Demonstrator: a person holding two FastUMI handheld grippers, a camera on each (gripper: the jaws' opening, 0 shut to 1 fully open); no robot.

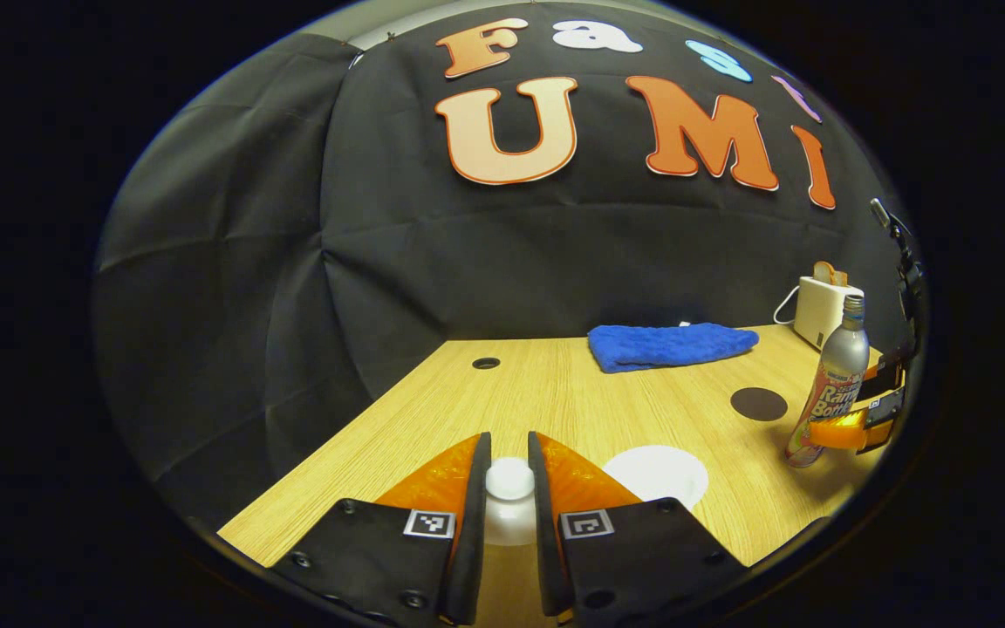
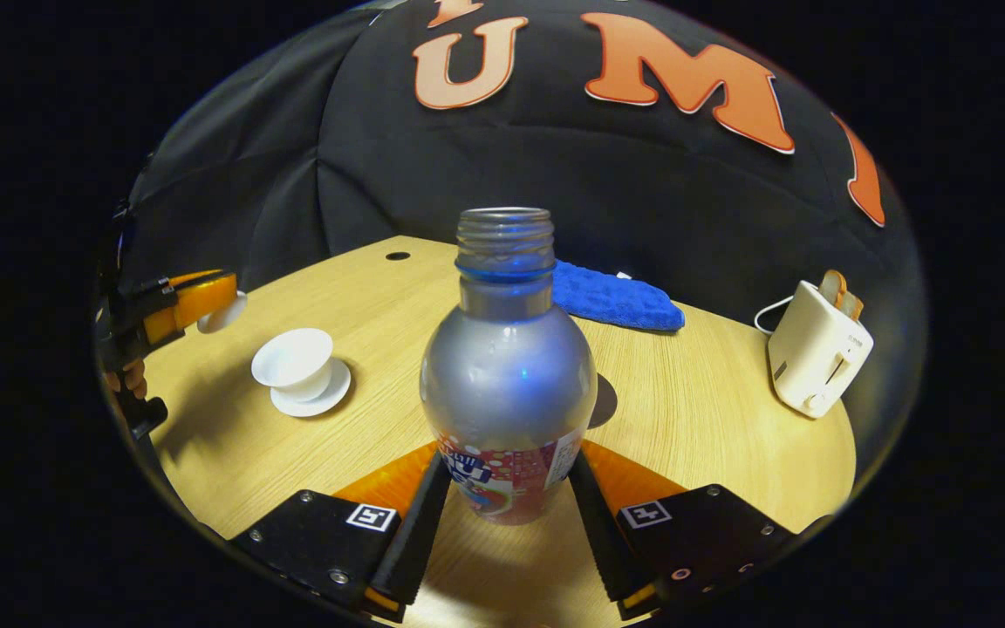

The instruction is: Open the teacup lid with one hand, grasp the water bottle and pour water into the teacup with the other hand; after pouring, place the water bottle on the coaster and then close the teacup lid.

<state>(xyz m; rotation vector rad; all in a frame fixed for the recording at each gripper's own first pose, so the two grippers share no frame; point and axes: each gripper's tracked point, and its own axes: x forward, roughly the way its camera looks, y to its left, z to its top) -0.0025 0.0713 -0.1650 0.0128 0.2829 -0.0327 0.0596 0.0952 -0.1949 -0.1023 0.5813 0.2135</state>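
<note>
Two grippers: both were gripping something, one the lid, the other the bottle.
Left gripper (image 1: 509,488): its fingers were narrowed onto the knob of the white teacup lid (image 1: 509,497), one finger pressing on each side; the lid was held above the wooden table (image 1: 555,392). In the right gripper view the same gripper (image 2: 206,305) sat at the far left edge, with the lid (image 2: 225,312) at its tips, raised above and apart from the cup.
Right gripper (image 2: 511,497): its fingers pressed on the two sides of the water bottle (image 2: 509,375) low on its labelled body. In the left gripper view this gripper (image 1: 851,427) held the bottle (image 1: 834,384) at the far right, tilted slightly, its base just above or on the table; I could not tell which.
Water bottle: uncapped, its threaded neck open at the top, its body frosted and silvery.
Teacup (image 2: 296,359): white, uncovered, standing on its white saucer (image 2: 315,397) on the left part of the table in the right gripper view; in the left gripper view its open rim (image 1: 655,475) showed just right of the gripper's own fingers.
Coaster (image 1: 759,404): dark, round, flat on the table between the teacup and the bottle.
Blue towel (image 1: 668,345): folded, near the table's back edge.
White toaster (image 2: 816,349): at the back right corner, bread standing in its slot.
Table hole (image 1: 486,363): small, dark, near the back left.
</note>
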